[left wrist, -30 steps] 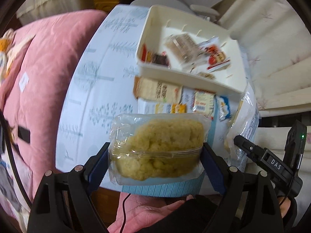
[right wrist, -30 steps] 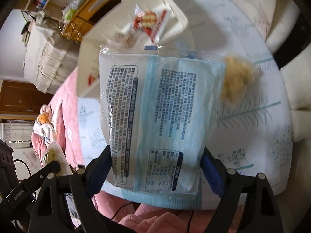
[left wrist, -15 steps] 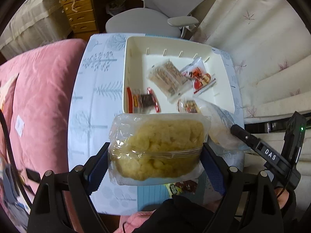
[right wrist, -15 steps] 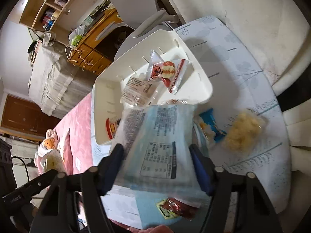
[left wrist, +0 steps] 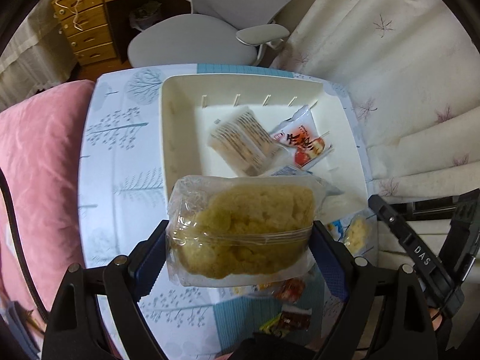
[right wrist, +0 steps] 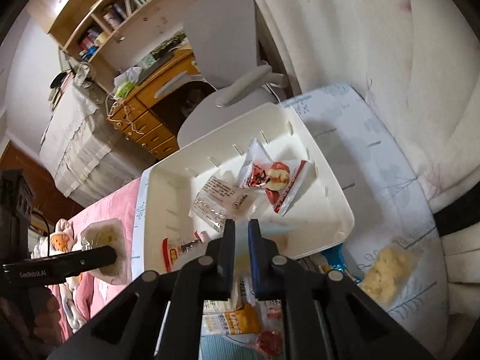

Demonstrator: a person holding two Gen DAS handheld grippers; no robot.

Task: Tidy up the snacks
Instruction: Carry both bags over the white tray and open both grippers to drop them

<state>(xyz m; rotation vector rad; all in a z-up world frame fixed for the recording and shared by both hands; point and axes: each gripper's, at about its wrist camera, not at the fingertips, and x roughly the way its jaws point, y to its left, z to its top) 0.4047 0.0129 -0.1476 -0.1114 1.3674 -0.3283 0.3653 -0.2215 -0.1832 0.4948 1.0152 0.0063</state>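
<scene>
My left gripper (left wrist: 240, 241) is shut on a clear bag of yellow puffed snack (left wrist: 243, 231), held above the near edge of the white tray (left wrist: 168, 126). The tray (right wrist: 339, 198) holds a ridged biscuit pack (left wrist: 243, 141), a red-and-white packet (left wrist: 303, 141) and a small red pack (right wrist: 177, 250). My right gripper (right wrist: 239, 234) is nearly closed, with a thin edge of the pale blue-and-white bag (right wrist: 271, 232) between its jaws over the tray's near edge. A second puffed-snack bag (right wrist: 384, 270) lies on the table right of the tray.
Loose snack packs (right wrist: 231, 321) lie on the tree-print tablecloth (left wrist: 120, 156) in front of the tray. A pink cushion (left wrist: 33, 165) is on the left, a grey office chair (left wrist: 210, 30) behind the table, and cream upholstery (left wrist: 405, 90) on the right.
My right gripper's jaws have narrowed from wide around the blue-and-white bag to almost closed, and the bag now sits low at the tray. Both grippers have drawn back; the left still holds its bag.
</scene>
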